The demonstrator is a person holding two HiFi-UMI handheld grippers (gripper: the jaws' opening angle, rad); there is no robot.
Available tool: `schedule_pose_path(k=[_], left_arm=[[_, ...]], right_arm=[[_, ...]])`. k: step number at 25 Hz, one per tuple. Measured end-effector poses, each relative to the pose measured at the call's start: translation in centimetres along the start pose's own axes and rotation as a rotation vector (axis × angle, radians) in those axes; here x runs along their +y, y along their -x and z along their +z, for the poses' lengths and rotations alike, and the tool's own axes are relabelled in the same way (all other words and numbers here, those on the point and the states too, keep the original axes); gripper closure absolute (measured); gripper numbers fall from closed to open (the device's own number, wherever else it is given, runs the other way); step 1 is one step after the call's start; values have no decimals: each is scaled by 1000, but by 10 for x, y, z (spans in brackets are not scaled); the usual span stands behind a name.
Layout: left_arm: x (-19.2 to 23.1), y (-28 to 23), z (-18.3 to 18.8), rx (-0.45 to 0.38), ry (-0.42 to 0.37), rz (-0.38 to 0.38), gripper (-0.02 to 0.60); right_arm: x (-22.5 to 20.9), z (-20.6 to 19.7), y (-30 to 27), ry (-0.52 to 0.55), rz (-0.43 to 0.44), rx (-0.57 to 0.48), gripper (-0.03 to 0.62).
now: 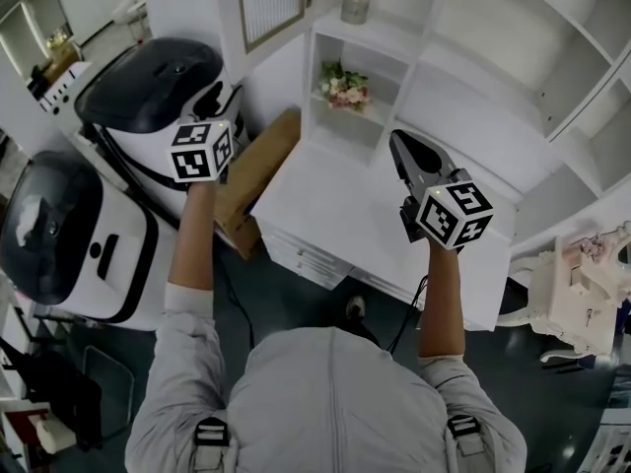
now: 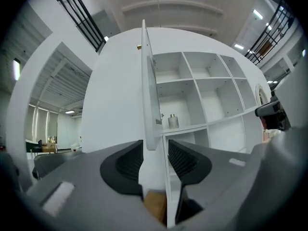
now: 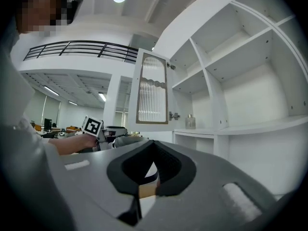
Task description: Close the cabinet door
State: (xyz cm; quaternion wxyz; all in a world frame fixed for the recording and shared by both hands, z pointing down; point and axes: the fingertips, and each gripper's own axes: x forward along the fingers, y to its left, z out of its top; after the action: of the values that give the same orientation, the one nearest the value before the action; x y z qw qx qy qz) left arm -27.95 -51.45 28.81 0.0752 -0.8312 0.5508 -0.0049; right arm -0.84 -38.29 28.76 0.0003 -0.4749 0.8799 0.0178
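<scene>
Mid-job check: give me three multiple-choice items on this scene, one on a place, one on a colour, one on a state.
1. Where does the bottle stand? A on the shelf above the flowers; B on the floor; C inside a drawer.
2. What colour is the shelving unit? A black; B white; C red.
3. The cabinet door is: A shut; B taken off; C open.
Answers: 1 A, the head view shows it one shelf above the flowers; 2 B, every panel is white; 3 C, it stands swung out from the shelves.
</scene>
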Motion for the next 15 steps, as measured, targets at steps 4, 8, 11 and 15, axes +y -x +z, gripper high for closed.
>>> schedule_pose_path(k=[4, 8, 11, 15], left_arm=[[2, -11, 6, -14, -30, 27, 400], [1, -20, 4, -5, -23, 39, 415], [3, -22, 3, -6, 2, 51, 443], [0, -20, 6, -24, 44, 48, 494]], right_arm=[[-3, -5, -1, 3, 9, 9, 592], [-11, -8, -1, -6, 11, 9, 592], [-20, -7, 0, -9, 10, 8, 592], [-32, -4, 2, -16, 10, -1, 592]])
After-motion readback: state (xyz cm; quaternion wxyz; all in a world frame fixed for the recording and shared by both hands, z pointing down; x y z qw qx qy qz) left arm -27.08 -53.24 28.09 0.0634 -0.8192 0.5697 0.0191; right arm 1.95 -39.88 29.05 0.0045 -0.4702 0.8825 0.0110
